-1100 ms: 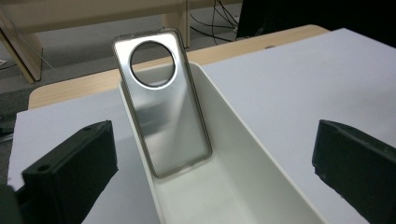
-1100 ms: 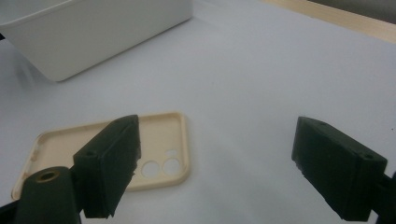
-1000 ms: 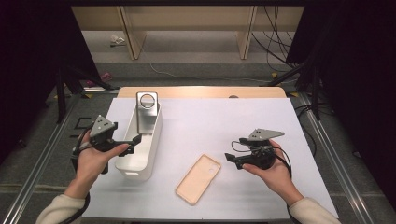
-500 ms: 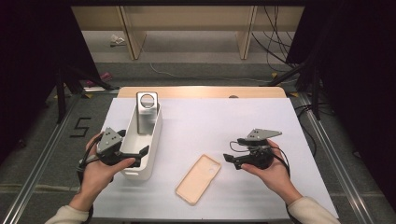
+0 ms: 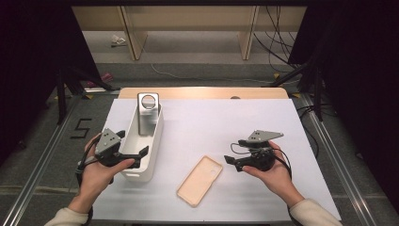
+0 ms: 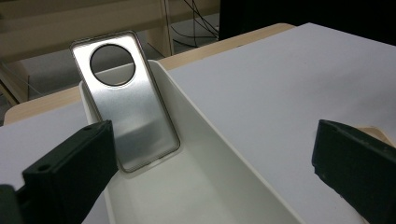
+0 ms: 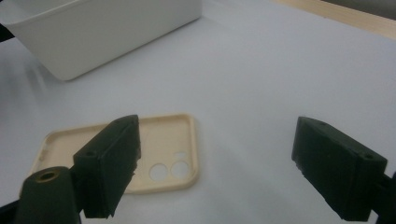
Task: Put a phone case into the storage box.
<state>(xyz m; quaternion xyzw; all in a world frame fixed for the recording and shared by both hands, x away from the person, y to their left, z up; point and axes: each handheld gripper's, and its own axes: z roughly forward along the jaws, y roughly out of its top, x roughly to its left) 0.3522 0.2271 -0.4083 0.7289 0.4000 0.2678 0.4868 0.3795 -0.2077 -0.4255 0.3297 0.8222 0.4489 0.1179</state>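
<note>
Care was needed: both claws, left (image 5: 140,154) and right (image 5: 231,161), were wide open and empty; right should descend squarely over beige phone case (image 5: 200,180).

Grey floor (image 5: 42,141), wooden shelving (image 5: 188,23), dark curtains (image 5: 33,56)

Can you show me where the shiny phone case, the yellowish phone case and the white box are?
Shiny phone case (image 6: 135,119), left gripper view: middle of its back.
Yellowish phone case (image 5: 200,180), high view: its inside middle.
White box (image 5: 153,143), high view: right wall.
</note>
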